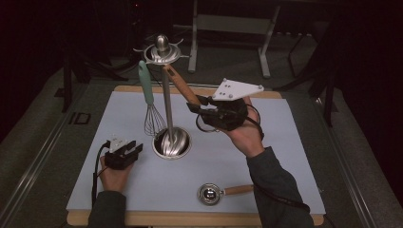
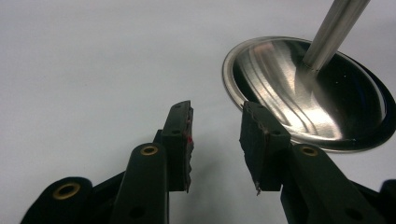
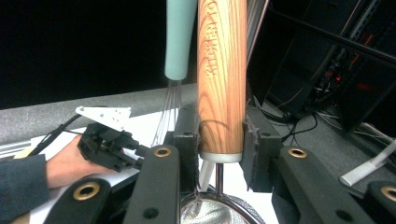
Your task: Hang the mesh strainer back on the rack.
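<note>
The room around is dark, and a pale mat (image 1: 142,190) covers the wooden counter (image 1: 190,219). Near the middle of the mat stands a metal utensil stand (image 1: 167,104), with a thin pole rising from a round shiny base (image 2: 303,93) to a ring of hooks on top. A whisk (image 1: 149,102) with a light green handle hangs from 1 hook, with its wires close to the pole.

The right claw (image 1: 194,103) is raised beside the stand and is clamped on the lower end of a wooden handle (image 3: 222,74). This handle leans up toward the hooks; whether its upper end already sits on a hook I cannot tell, because the view there is too small. In the right gripper view, the 2 pads press the wood from both sides.

The left claw (image 2: 215,140) rests low on the mat just beside the base, with its jaws apart and nothing between them.

A small metal strainer (image 1: 221,192) with a wooden handle lies on the mat near the front edge.
</note>
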`<control>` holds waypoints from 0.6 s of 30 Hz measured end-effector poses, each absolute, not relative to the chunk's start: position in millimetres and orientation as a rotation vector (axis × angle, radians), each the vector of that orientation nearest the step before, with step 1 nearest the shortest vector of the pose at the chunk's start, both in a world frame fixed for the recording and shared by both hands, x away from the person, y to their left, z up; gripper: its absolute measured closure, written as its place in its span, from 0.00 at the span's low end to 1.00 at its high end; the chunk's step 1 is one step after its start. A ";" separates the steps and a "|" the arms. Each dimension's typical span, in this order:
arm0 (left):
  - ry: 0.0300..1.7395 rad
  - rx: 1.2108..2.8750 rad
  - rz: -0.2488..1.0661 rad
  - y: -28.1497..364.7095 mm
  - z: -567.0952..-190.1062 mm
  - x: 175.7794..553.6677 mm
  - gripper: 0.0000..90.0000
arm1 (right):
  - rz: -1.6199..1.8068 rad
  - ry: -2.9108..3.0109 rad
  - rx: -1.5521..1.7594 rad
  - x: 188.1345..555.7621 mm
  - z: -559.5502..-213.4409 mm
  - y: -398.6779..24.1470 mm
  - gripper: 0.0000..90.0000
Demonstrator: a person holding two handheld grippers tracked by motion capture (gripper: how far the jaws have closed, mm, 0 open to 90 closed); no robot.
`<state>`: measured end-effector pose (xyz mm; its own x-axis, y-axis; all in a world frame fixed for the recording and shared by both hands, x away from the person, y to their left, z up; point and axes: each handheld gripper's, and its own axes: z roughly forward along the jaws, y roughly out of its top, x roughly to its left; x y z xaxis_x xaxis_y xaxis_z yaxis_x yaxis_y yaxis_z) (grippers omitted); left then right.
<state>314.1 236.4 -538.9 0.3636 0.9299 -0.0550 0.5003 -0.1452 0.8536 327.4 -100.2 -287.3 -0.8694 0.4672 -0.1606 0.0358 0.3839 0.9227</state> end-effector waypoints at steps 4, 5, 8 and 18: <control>1.260 1.787 0.644 236.3 -538.9 314.0 0.71 | 1.489 2.263 0.452 333.5 -290.2 -96.1 0.79; 1.260 1.788 0.644 236.3 -538.9 314.0 0.71 | 1.489 2.267 0.459 334.6 -291.0 -94.6 0.79; 1.258 1.791 0.645 236.5 -538.8 314.0 0.71 | 1.493 2.276 0.472 339.2 -295.1 -89.8 0.79; 1.258 1.790 0.642 236.2 -538.9 314.1 0.71 | 1.485 2.302 0.507 351.4 -302.8 -74.5 0.79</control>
